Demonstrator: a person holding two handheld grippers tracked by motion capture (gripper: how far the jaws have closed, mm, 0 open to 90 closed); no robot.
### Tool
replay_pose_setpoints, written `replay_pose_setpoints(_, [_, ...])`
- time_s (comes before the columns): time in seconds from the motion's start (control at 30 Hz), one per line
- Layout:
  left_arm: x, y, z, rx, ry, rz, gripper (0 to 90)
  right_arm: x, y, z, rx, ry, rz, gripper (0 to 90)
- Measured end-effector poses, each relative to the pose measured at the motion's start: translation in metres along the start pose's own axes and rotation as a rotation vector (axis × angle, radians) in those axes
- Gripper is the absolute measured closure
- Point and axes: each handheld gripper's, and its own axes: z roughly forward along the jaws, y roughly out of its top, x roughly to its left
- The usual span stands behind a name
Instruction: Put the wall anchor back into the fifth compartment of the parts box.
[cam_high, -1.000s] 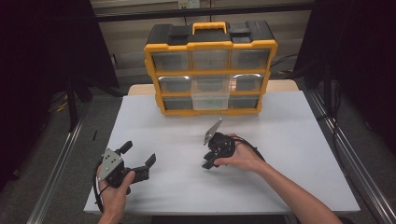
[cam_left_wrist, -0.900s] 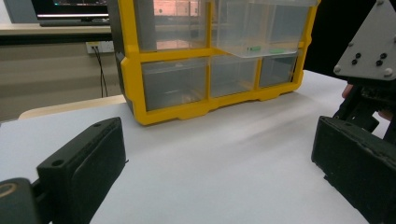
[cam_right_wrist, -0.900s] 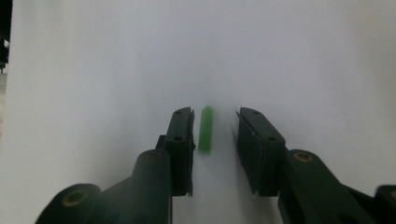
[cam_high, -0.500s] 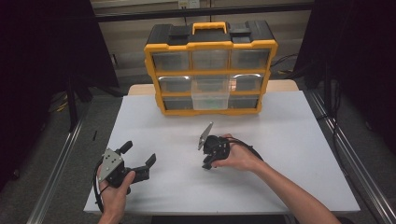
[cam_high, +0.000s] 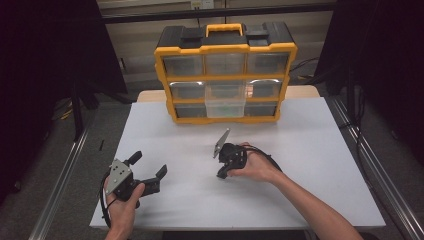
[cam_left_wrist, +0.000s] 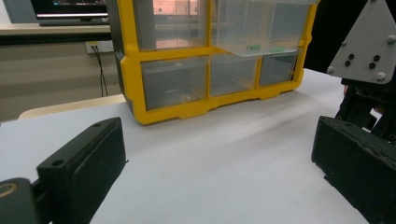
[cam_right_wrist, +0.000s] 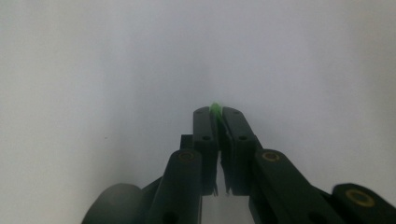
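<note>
One yellow-and-black drawer organizer stands beyond both claws, with nine clear drawers in three rows of three. One drawer is pulled out; it holds what look like two small green pieces. One small green piece sits between the right gripper tips. Two grippers in all, counting the left gripper.

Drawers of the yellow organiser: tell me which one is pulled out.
The middle drawer of the middle row is the open one: it juts forward past the yellow organiser frame, while the drawers around it sit flush. Small green pieces lie inside.
</note>
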Motion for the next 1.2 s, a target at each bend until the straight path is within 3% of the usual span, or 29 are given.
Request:
replay_pose_setpoints(0.13, [0.000, 0.000, 0.000, -0.007, -0.003, -0.004, 3.0, 0.001, -0.002, -0.004, -0.031, -0.002, -0.001, 85.0])
replay_pose_setpoints(0.23, [0.000, 0.000, 0.000, -0.001, -0.006, 0.001, 3.0, -0.001, -0.004, -0.007, -0.080, -0.004, -0.023, 85.0])
replay_pose_setpoints(0.6, [-0.002, 0.000, 0.000, -0.005, -0.003, -0.011, 3.0, -0.002, -0.012, -0.031, -0.228, 0.003, -0.017, 85.0])
replay_pose_setpoints(0.73, [-0.001, 0.001, -0.001, 0.000, -0.009, 0.009, 3.0, 0.000, -0.011, -0.038, -0.256, -0.009, -0.031, 85.1])
replay_pose_setpoints(0.77, [-0.001, 0.001, 0.000, -0.010, -0.009, -0.010, 3.0, 0.001, -0.010, -0.039, -0.262, -0.013, -0.035, 85.1])
replay_pose_setpoints(1.2, [-0.001, 0.001, 0.000, -0.014, -0.007, -0.004, 3.0, 0.005, -0.004, -0.072, -0.378, -0.025, -0.052, 85.1])
